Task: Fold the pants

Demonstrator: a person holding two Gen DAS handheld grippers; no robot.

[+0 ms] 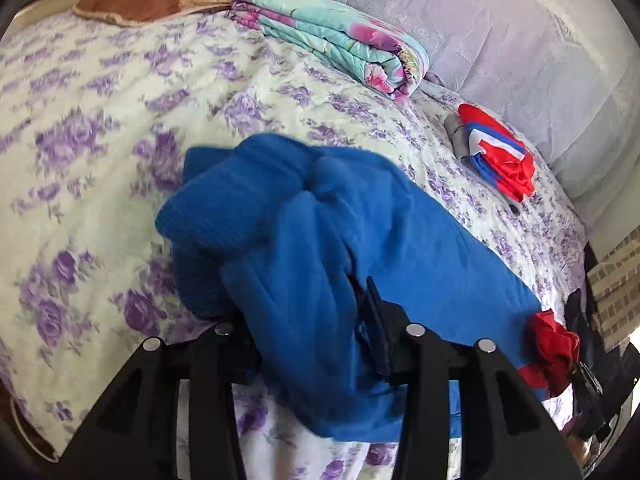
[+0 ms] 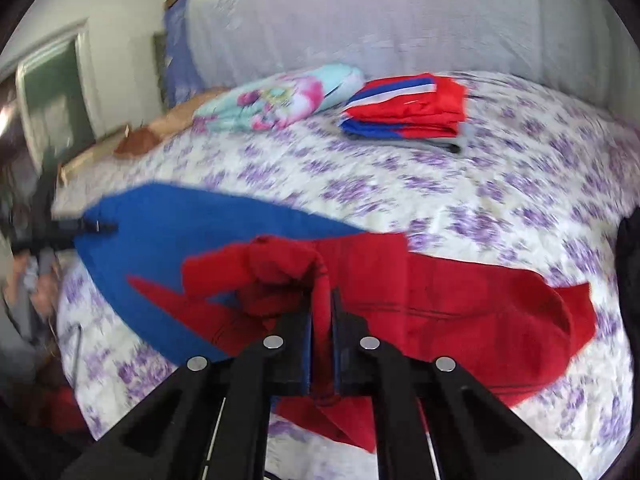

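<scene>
The pants lie across the floral bedspread (image 1: 100,100), with a blue part (image 1: 380,240) and a red part (image 2: 460,292). A thick bunch of the blue cloth sits between the jaws of my left gripper (image 1: 308,312). Its right finger (image 1: 374,304) shows a dark gap beside the cloth, and the left finger is hidden under it. My right gripper (image 2: 322,308) is shut on a fold of the red cloth, which bunches up above the tips. Each gripper shows small in the other's view, at opposite ends of the pants: the left gripper (image 2: 96,227) and the right gripper (image 1: 578,360).
A folded red, blue and white garment stack (image 2: 404,108) lies further back on the bed. A folded floral quilt (image 1: 332,36) and a brown pillow (image 1: 140,0) sit behind it. A lilac-covered backrest (image 1: 500,20) bounds the far side. The bed's edge runs below my grippers.
</scene>
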